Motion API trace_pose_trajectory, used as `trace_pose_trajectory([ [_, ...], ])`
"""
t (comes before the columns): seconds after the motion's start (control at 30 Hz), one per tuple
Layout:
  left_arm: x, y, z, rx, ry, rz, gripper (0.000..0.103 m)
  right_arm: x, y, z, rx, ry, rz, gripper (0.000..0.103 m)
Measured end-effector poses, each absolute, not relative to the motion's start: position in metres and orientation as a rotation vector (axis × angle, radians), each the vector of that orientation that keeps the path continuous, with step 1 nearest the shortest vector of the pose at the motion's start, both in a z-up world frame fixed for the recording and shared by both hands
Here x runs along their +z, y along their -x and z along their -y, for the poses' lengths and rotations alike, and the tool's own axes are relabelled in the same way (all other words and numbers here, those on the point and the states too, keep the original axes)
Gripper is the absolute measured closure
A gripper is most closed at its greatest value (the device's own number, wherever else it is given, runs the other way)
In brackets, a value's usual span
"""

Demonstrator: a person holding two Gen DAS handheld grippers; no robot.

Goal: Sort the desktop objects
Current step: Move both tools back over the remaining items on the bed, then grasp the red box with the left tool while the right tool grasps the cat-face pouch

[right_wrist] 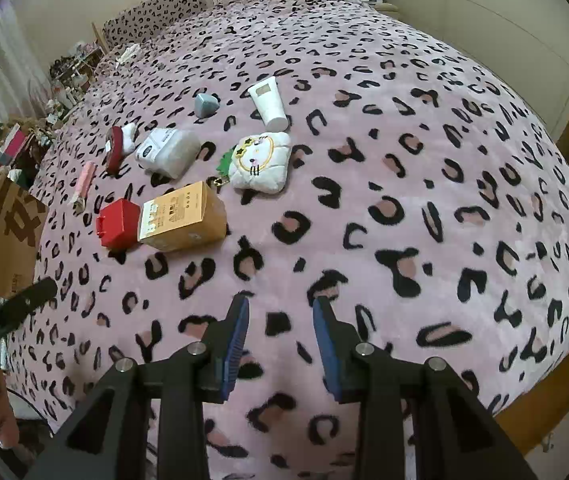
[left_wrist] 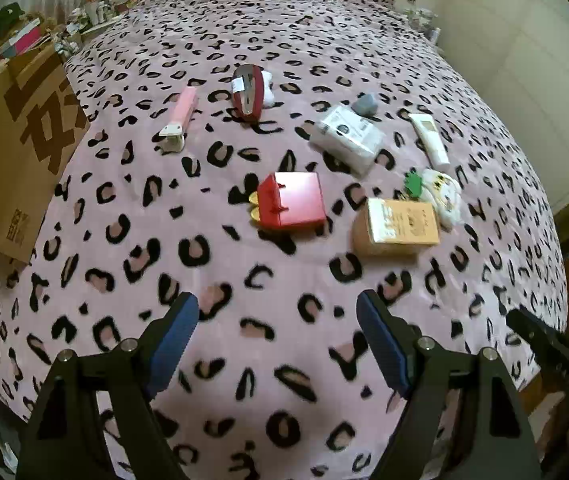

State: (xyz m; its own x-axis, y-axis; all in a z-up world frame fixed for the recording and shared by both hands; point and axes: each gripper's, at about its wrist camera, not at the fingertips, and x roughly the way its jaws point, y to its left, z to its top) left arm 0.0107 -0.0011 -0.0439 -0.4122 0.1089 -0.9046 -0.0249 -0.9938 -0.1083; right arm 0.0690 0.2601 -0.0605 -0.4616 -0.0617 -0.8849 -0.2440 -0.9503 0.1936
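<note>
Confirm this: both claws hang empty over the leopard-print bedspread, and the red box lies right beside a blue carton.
One thing is off: the carton beside the red box is tan-orange, not blue, as the right wrist view shows. The rest stands: the left claw and right claw hang empty over the leopard-print bedspread.

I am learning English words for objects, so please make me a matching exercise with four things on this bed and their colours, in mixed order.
Things:
1. small box with a clasp
2. cardboard carton
3. lotion tube
4. gripper pads

Colours:
A. blue
B. white
C. red
D. brown

Pairs: 1-C, 2-D, 3-B, 4-A
</note>
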Motion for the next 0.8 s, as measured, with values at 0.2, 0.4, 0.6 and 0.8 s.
trace_pose_trajectory([
  [0.2,-0.058,0.026,0.001,2.563,1.700,0.190,0.020,-0.073,-0.047,-0.252,2.575,1.585,-0.461,0.069],
  [0.4,-0.078,0.060,-0.006,2.531,1.753,0.225,0.020,-0.085,-0.020,-0.241,2.601,1.629,-0.482,0.069],
  [0.6,-0.092,0.086,-0.008,2.528,1.785,0.226,0.020,-0.088,0.009,-0.267,2.559,1.561,-0.543,0.069],
  [0.8,-0.114,0.110,-0.008,2.491,1.839,0.273,0.020,-0.098,0.050,-0.288,2.534,1.537,-0.597,0.069],
])
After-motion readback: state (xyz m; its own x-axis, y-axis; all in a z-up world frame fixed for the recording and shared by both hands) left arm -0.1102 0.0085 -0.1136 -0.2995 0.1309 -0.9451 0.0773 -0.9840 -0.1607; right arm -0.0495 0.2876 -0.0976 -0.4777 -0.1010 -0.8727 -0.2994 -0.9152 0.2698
